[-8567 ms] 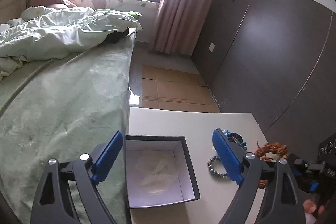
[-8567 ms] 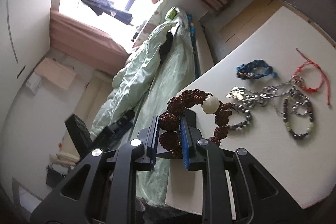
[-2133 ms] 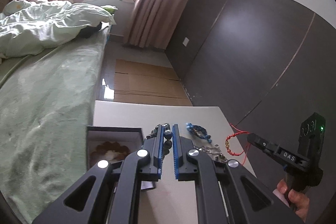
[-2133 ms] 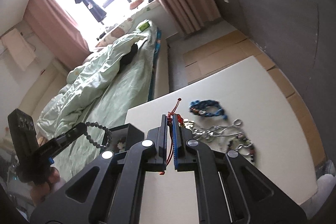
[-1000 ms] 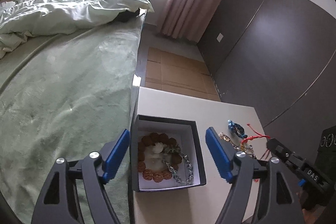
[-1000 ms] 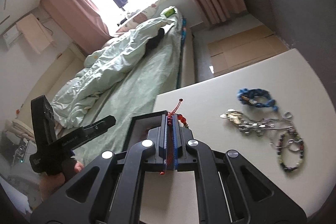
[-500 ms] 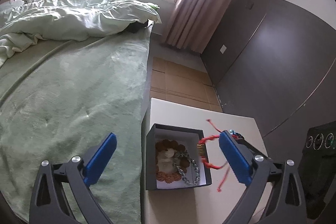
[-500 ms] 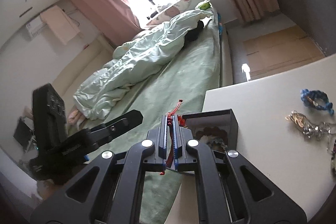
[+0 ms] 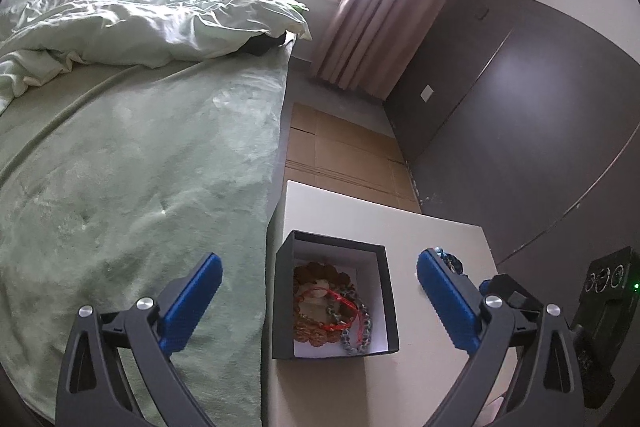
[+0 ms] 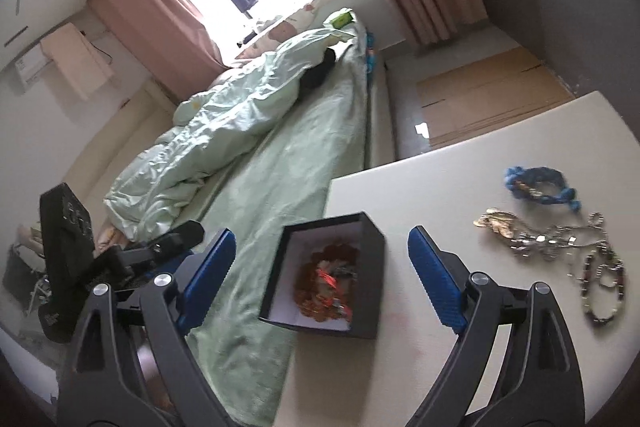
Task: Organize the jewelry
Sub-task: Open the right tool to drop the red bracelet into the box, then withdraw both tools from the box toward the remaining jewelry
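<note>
A black box [image 9: 281,291] with a white lining stands at the table's left edge. Inside it lie a brown bead bracelet [image 9: 304,327], a grey bead bracelet [image 9: 356,339] and, on top, the red string bracelet [image 9: 340,301]. My left gripper [image 9: 320,279] hangs open above the box, holding nothing. My right gripper [image 10: 320,251] is over the box [image 10: 374,283] too; its jaws are opening with nothing between the pads, and the red string bracelet [image 10: 326,275] lies loose below. A blue bracelet [image 10: 540,185], a silver chain [image 10: 536,235] and a dark bead bracelet [image 10: 604,291] remain on the table.
The white table [image 9: 400,227] stands against a bed with a green blanket [image 9: 140,167] on the left. A dark wall panel [image 9: 540,107] runs along the right. Cardboard sheets [image 9: 340,155] cover the floor beyond the table. The left gripper's body [image 10: 64,251] shows in the right wrist view.
My right gripper has gone from shut on the red string bracelet to open, and the bracelet now lies in the box. The left gripper's jaws stay wide.
</note>
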Action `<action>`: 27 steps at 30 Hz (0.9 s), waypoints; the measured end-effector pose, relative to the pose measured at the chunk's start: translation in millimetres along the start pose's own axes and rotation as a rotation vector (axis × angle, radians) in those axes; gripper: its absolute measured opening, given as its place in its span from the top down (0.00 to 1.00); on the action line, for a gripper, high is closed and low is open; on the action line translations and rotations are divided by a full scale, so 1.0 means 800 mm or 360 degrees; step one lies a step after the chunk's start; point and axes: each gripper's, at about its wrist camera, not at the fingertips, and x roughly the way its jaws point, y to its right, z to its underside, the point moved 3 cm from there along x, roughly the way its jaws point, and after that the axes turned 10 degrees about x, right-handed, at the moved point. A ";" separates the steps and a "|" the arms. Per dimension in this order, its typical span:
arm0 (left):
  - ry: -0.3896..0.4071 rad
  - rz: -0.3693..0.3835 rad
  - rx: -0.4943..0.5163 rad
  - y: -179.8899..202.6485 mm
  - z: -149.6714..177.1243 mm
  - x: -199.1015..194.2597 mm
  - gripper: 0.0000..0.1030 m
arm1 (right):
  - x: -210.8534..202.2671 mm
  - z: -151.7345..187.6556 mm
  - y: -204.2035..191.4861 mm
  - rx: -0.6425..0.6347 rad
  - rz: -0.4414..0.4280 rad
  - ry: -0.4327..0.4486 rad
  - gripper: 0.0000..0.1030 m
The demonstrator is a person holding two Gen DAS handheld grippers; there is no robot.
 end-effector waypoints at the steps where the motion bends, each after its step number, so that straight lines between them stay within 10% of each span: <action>1: -0.0002 -0.0001 0.0006 0.002 0.001 0.001 0.08 | -0.002 -0.001 0.003 -0.0002 0.0020 0.0002 0.15; 20: -0.0019 0.0123 0.0234 0.091 0.013 0.032 0.08 | -0.121 -0.036 0.126 0.0279 0.0349 0.0119 0.15; 27: -0.0110 0.0235 0.0314 0.138 0.012 0.066 0.25 | -0.139 -0.045 0.154 0.0383 0.0353 0.0137 0.15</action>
